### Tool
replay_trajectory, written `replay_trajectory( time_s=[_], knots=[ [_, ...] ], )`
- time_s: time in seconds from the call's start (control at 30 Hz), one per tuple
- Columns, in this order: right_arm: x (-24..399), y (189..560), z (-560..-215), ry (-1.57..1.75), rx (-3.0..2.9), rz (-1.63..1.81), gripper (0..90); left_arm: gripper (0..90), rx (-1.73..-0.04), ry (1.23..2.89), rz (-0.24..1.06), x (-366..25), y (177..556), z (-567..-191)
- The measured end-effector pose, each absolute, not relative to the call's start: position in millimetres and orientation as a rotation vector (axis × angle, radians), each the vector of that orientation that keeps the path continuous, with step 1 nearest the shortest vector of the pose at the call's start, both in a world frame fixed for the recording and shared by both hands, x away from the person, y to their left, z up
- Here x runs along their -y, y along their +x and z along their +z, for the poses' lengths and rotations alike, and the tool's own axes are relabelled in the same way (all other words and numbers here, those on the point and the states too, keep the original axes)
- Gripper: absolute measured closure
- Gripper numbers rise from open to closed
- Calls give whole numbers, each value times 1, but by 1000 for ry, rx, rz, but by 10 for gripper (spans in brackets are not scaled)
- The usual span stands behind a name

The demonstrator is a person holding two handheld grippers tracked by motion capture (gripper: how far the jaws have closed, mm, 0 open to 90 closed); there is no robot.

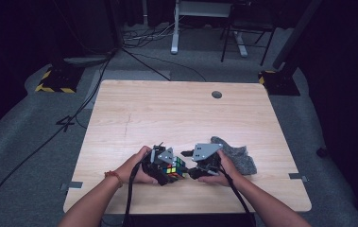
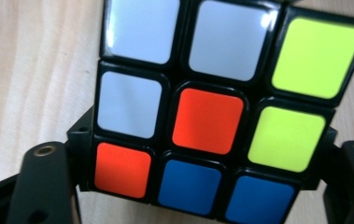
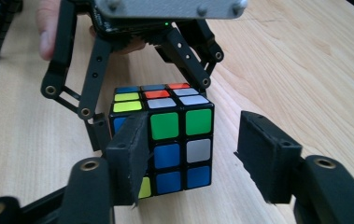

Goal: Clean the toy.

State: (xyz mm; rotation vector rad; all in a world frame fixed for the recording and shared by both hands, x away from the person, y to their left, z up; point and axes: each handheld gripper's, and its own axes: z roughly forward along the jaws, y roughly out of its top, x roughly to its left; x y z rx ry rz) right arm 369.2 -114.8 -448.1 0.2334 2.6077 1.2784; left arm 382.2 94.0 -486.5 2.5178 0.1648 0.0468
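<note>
A scrambled Rubik's cube [image 1: 173, 169] sits near the table's front edge, between both grippers. My left gripper [image 2: 205, 154] is shut on the cube [image 2: 207, 116], with a black pad pressed to each side; its white, orange, yellow and blue stickers face the camera. In the right gripper view, the left gripper's linked black fingers [image 3: 93, 79] come down onto the far side of the cube [image 3: 174, 126]. My right gripper [image 3: 198, 158] is open just in front of it: the left pad overlaps the cube's near corner, while the right pad stands apart from it.
A grey cloth [image 1: 238, 158] lies crumpled just right of my right hand. The wooden table [image 1: 167, 113] has a round cable hole [image 1: 217, 94] at the back right. Cables and desk legs sit on the floor beyond.
</note>
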Motion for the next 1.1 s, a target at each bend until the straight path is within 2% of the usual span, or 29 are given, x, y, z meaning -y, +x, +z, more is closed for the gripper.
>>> replay_trajectory(
  time_s=[0.2,0.4,0.53,0.8,1.1],
  knots=[
    [110,369,-444,218,-2586,1314,515,284,-163,2497,27,-90,382,-489],
    [107,371,-443,235,-2591,1319,484,289,-157,2463,23,-80,381,-491],
    [104,371,-448,264,-2616,1291,410,293,-163,2427,24,-76,381,-489],
    [105,371,-449,266,-2623,1287,398,280,-170,2408,40,-80,380,-485],
    [121,370,-446,279,-2624,1284,372,224,-242,2413,107,-99,381,-479]
  ],
)
